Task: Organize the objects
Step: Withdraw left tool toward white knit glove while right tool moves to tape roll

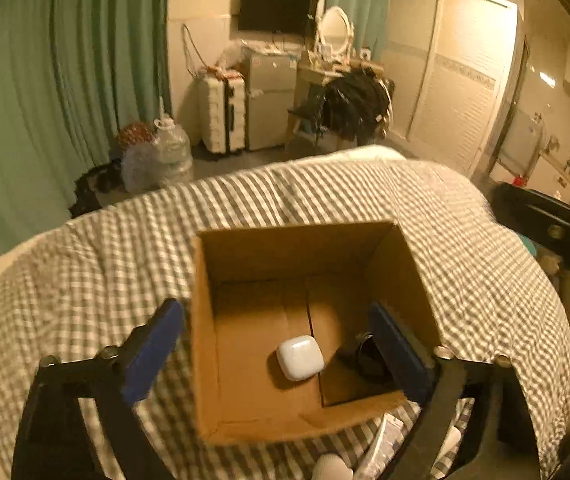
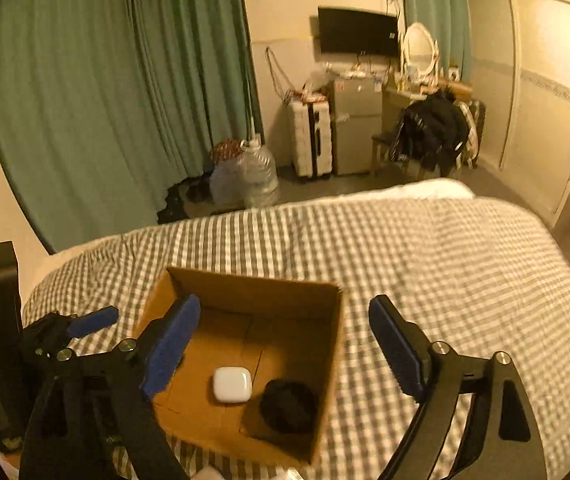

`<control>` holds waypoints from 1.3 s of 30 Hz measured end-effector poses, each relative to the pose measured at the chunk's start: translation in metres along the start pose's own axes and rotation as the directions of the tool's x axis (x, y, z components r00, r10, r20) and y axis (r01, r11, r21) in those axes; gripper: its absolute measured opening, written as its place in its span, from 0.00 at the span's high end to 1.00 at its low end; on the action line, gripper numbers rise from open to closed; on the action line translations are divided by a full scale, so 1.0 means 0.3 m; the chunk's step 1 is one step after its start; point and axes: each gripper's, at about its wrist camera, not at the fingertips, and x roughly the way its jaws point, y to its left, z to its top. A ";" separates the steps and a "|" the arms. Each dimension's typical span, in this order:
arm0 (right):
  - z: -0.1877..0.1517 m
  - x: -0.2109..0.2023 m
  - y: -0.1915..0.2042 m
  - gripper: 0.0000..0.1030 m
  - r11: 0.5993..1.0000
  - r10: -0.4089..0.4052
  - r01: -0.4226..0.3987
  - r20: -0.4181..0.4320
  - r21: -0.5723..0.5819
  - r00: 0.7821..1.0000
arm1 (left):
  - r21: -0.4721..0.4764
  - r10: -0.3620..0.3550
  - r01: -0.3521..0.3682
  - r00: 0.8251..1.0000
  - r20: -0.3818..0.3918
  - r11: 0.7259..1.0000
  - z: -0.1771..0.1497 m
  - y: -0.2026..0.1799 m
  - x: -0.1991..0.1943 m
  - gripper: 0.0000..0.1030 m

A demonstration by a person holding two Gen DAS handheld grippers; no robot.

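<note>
On top of the bed, which has a grey-and-white checked cover (image 2: 425, 264), sits an open cardboard box (image 2: 245, 292), so everything below is relative to that box. Inside it, flat on the bottom, there's a white earbud case (image 2: 231, 384), and just to the right of that a dark round thing (image 2: 288, 405), blurry enough that I honestly can't tell what it is, maybe a watch.

Left gripper (image 1: 281, 354) hangs over the box with its blue pads spread wide, one pad outside the box's left wall, the other over its right side, gripping nothing. Right gripper (image 2: 281, 354) is also spread wide and empty, with one pad over the box's left wall and the other out over the cover to the right of the box.

Beyond the box, past the far edge of the bed: green curtains (image 2: 105, 92), a big water jug (image 2: 259, 176) on the floor, a white suitcase (image 2: 311, 140), a small fridge (image 2: 355, 128), a wall TV (image 2: 357, 32), an oval mirror (image 2: 419, 46), and a chair piled with dark clothes (image 2: 433, 132). White wardrobe doors (image 1: 457, 76) sit off to the right.
</note>
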 end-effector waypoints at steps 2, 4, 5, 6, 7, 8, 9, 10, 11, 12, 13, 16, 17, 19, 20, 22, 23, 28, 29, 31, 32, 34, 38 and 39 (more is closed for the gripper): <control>0.010 -0.090 0.006 0.03 0.999 -0.034 0.035 0.025 -0.010 0.999 | -0.005 0.019 -0.019 1.000 0.020 1.000 0.007 0.002 -0.075 0.02; 0.008 -0.194 0.022 0.02 0.998 -0.044 0.046 0.051 -0.033 0.998 | -0.003 0.044 -0.044 0.998 0.034 0.999 -0.002 0.005 -0.152 0.01; 0.004 -0.233 0.027 0.02 0.998 -0.043 0.045 0.053 -0.044 0.998 | -0.004 0.063 -0.063 0.997 0.043 0.998 -0.011 0.006 -0.190 0.00; -0.003 -0.281 0.034 0.02 0.997 -0.044 0.046 0.050 -0.057 0.998 | -0.003 0.086 -0.086 0.995 0.056 0.996 -0.031 0.006 -0.236 0.00; -0.009 -0.309 0.039 0.02 0.997 -0.043 0.046 0.049 -0.066 0.998 | -0.001 0.094 -0.095 0.994 0.062 0.996 -0.040 0.008 -0.256 0.00; -0.016 -0.332 0.044 0.02 0.996 -0.041 0.045 0.048 -0.074 0.998 | 0.008 0.104 -0.105 0.992 0.067 0.994 -0.064 0.007 -0.286 0.00; -0.037 -0.368 0.052 0.02 0.995 -0.035 0.039 0.046 -0.090 0.998 | 0.013 0.119 -0.120 0.990 0.077 0.993 -0.098 0.007 -0.321 0.00; -0.054 -0.387 0.059 0.02 0.994 -0.033 0.037 0.045 -0.098 0.998 | 0.012 0.126 -0.127 0.989 0.080 0.992 -0.109 0.007 -0.334 0.00; -0.081 -0.405 0.069 0.02 0.993 -0.031 0.035 0.037 -0.111 0.999 | 0.012 0.131 -0.132 0.988 0.081 0.991 -0.135 0.011 -0.356 0.00; -0.092 -0.405 0.069 0.02 0.992 -0.029 0.033 0.028 -0.118 0.999 | 0.009 0.130 -0.131 0.989 0.077 0.991 -0.172 0.014 -0.370 0.00; -0.128 -0.411 0.080 0.02 0.991 -0.023 0.025 0.016 -0.129 1.000 | 0.009 0.125 -0.126 0.990 0.071 0.992 -0.199 0.017 -0.376 0.00; -0.238 -0.390 0.109 0.02 0.989 -0.012 0.005 -0.043 -0.150 0.999 | -0.002 0.131 -0.131 0.991 0.034 0.991 -0.301 0.026 -0.377 0.00; -0.280 -0.380 0.119 0.02 0.989 -0.010 0.002 -0.056 -0.150 0.998 | -0.011 0.147 -0.146 0.989 0.022 0.989 -0.345 0.031 -0.369 0.00; -0.359 -0.349 0.125 0.02 0.988 -0.005 -0.009 -0.093 -0.155 0.996 | -0.012 0.160 -0.160 0.987 -0.002 0.987 -0.409 0.034 -0.347 0.00; -0.396 -0.332 0.126 0.02 0.987 -0.009 -0.008 -0.109 -0.158 0.994 | -0.013 0.166 -0.166 0.986 -0.010 0.986 -0.429 0.037 -0.334 0.00; -0.470 -0.301 0.126 0.02 0.987 -0.010 -0.013 -0.144 -0.158 0.990 | -0.014 0.186 -0.187 0.982 -0.026 0.982 -0.494 0.037 -0.298 0.00; -0.496 -0.275 0.123 0.02 0.988 -0.003 -0.022 -0.165 -0.154 0.986 | -0.011 0.188 -0.189 0.982 -0.033 0.982 -0.513 0.035 -0.282 0.00; -0.635 -0.170 0.096 0.02 0.989 0.041 -0.078 -0.270 -0.127 0.962 | 0.037 0.171 -0.168 0.979 -0.111 0.985 -0.652 0.036 -0.187 0.00; -0.655 -0.146 0.096 0.02 0.989 0.038 -0.079 -0.296 -0.127 0.954 | 0.039 0.165 -0.161 0.979 -0.122 0.986 -0.669 0.034 -0.178 0.00; -0.690 -0.096 0.103 0.02 0.988 0.028 -0.078 -0.340 -0.136 0.940 | 0.034 0.147 -0.143 0.979 -0.141 0.989 -0.700 0.034 -0.166 0.00; -0.699 -0.084 0.105 0.02 0.986 0.035 -0.089 -0.352 -0.138 0.935 | 0.034 0.140 -0.136 0.979 -0.148 0.990 -0.705 0.035 -0.161 0.00; -0.725 -0.051 0.111 0.02 0.983 0.074 -0.131 -0.378 -0.126 0.923 | 0.042 0.126 -0.121 0.980 -0.156 0.992 -0.712 0.028 -0.153 0.00; -0.730 -0.009 0.109 0.02 0.981 0.130 -0.177 -0.402 -0.082 0.907 | 0.069 0.112 -0.101 0.977 -0.181 0.993 -0.717 0.005 -0.120 0.00; -0.733 0.006 0.105 0.02 0.980 0.148 -0.190 -0.412 -0.064 0.899 | 0.074 0.110 -0.097 0.975 -0.192 0.992 -0.721 0.002 -0.105 0.00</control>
